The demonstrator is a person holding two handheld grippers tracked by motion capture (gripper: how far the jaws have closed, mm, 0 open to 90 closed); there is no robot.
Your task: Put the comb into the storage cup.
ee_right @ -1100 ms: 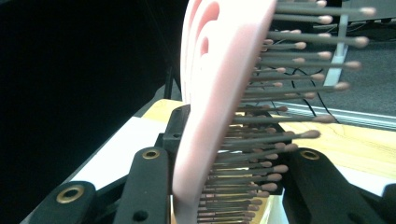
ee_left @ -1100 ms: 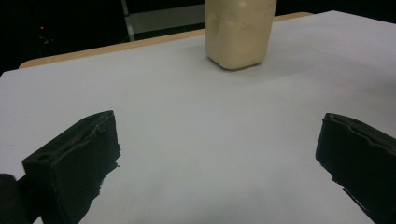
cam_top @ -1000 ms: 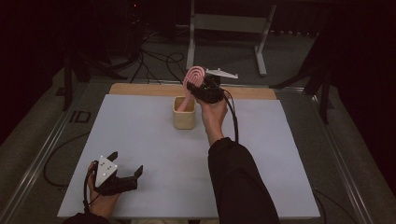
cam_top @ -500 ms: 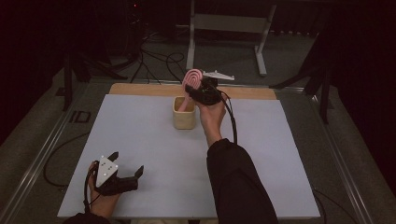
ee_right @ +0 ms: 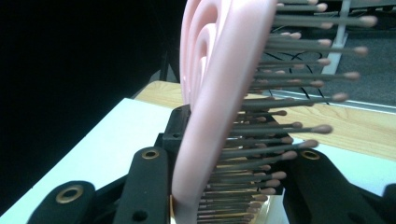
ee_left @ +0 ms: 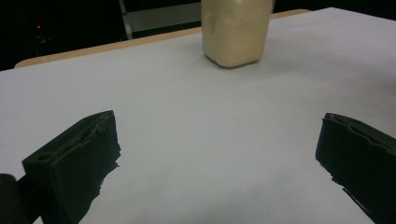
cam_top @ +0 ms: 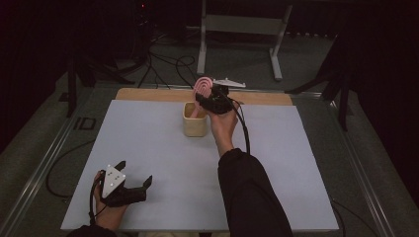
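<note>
Above beige cup (cam_top: 194, 120), unlabelled pink hairbrush (cam_top: 201, 87)

Cup (cam_top: 194, 120) stands on the surface (cam_top: 148, 148), near the far edge, about midway between left and right edges. Hairbrush (cam_top: 201, 89) held upright in right gripper (cam_top: 213, 98), its lower end down inside the cup, head above the rim. Right gripper just right of the cup, over the far part of the surface. Left gripper (cam_top: 133, 183) rests near the near left corner, well apart from the cup, which lies ahead of it.
</note>
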